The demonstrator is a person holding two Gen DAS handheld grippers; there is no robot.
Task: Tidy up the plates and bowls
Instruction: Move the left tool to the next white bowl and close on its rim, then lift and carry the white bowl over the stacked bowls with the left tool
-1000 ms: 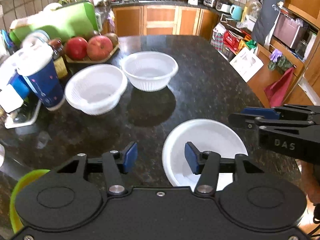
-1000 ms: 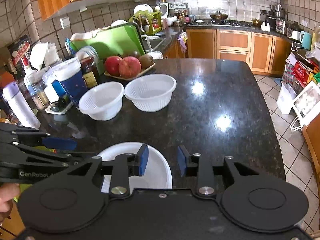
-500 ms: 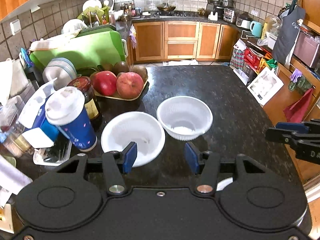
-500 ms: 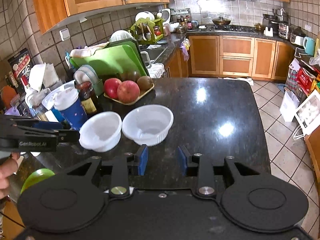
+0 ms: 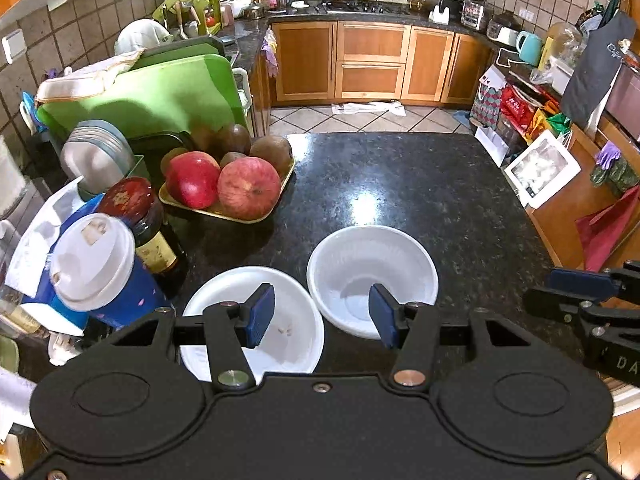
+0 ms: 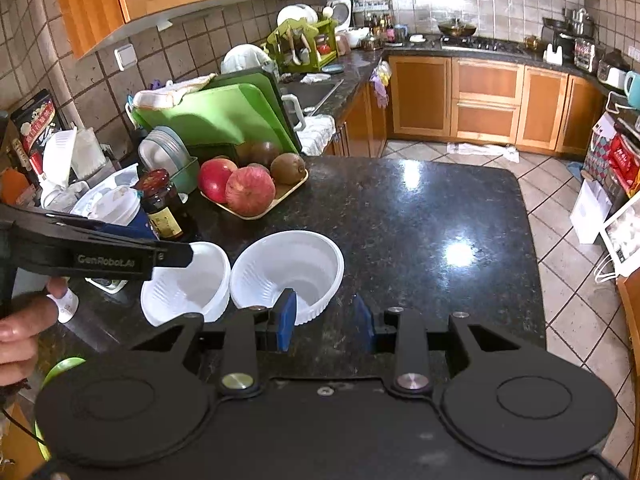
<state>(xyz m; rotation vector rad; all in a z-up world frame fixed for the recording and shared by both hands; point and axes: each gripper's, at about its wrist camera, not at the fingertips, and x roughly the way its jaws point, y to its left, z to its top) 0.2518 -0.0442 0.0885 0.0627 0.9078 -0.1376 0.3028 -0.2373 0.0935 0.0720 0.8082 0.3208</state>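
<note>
Left wrist view: my left gripper (image 5: 322, 317) stands parted and empty; right gripper (image 6: 325, 322) too; beyond the pads, two white bowls (image 5: 372, 278) touch at twelve o'clock on the counter (image 5: 400, 184); I judge them light, thin, easily crushed, so pinch a rim gently.

White bowls (image 5: 372, 276), black speckled counter (image 5: 420, 196), blue-padded claws (image 5: 322, 312)
</note>
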